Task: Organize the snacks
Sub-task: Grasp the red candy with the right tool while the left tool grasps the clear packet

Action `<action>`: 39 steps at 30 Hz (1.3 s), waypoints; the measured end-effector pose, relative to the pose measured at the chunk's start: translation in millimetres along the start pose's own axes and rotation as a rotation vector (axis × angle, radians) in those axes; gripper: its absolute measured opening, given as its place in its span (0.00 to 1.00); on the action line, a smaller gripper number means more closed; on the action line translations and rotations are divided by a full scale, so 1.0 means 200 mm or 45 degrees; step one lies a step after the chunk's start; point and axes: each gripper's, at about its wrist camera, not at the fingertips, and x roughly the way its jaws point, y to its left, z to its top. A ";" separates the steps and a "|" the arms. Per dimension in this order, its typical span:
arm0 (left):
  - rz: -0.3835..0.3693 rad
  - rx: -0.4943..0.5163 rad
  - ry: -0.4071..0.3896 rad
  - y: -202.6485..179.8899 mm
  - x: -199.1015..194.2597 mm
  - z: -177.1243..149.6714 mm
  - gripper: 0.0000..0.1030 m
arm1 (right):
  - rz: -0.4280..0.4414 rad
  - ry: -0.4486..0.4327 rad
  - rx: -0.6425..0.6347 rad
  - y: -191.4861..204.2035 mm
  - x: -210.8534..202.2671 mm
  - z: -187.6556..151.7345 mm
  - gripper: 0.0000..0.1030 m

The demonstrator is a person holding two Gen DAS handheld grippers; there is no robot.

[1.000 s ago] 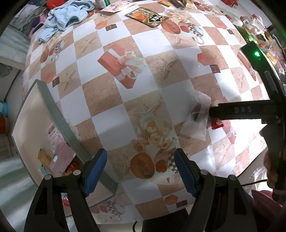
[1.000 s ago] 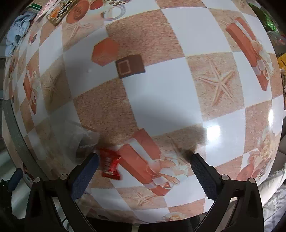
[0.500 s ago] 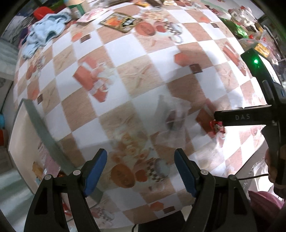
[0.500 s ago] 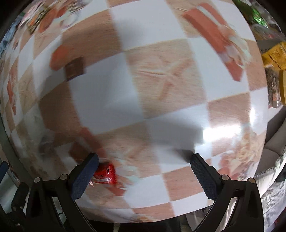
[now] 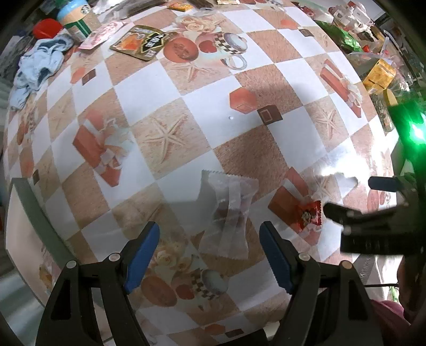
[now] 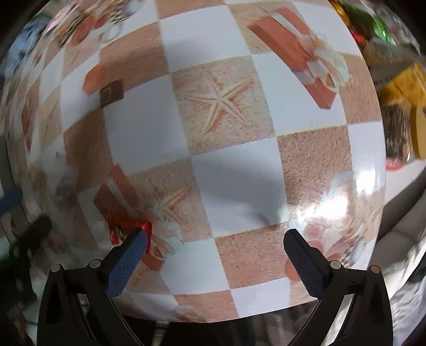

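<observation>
My left gripper (image 5: 210, 227) points straight down at the table and is open. A translucent white snack wrapper (image 5: 229, 215) lies flat on the cloth just ahead of and between its blue pads. A small red candy (image 5: 308, 215) lies to the wrapper's right, at the tip of my right gripper (image 5: 356, 197). In the right wrist view my right gripper (image 6: 215, 234) is open over bare cloth with nothing between its fingers. The red candy (image 6: 125, 229) sits partly hidden behind its left fingertip (image 6: 137, 239). The left gripper's blue pad (image 6: 10, 197) shows at the far left, blurred.
A white box with a grey-green rim (image 5: 32, 202) holds several snacks at the left table edge. At the back lie a dark snack packet (image 5: 143, 42), a pink packet (image 5: 101, 34), a paper cup (image 5: 72, 18) and a blue cloth (image 5: 40, 61). Yellow (image 5: 378, 74) and green (image 5: 338, 37) packets crowd the right.
My left gripper slid right, away from the box, until the white wrapper came between its pads. The right gripper also drifted right, so the red candy now sits behind its left fingertip.
</observation>
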 end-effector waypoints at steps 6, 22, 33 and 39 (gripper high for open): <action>0.003 0.014 0.046 -0.06 0.10 0.07 0.78 | -0.035 -0.006 -0.122 0.05 0.04 -0.13 1.00; 0.044 0.019 0.109 -0.08 0.27 0.16 0.78 | -0.162 -0.115 -0.620 0.50 0.12 -0.31 1.00; 0.031 -0.030 0.058 0.06 0.20 0.18 0.47 | -0.177 -0.074 -0.721 0.83 0.16 -0.24 0.72; 0.015 -0.043 0.048 0.12 0.19 0.18 0.32 | -0.179 -0.086 -0.728 0.91 0.16 -0.29 0.42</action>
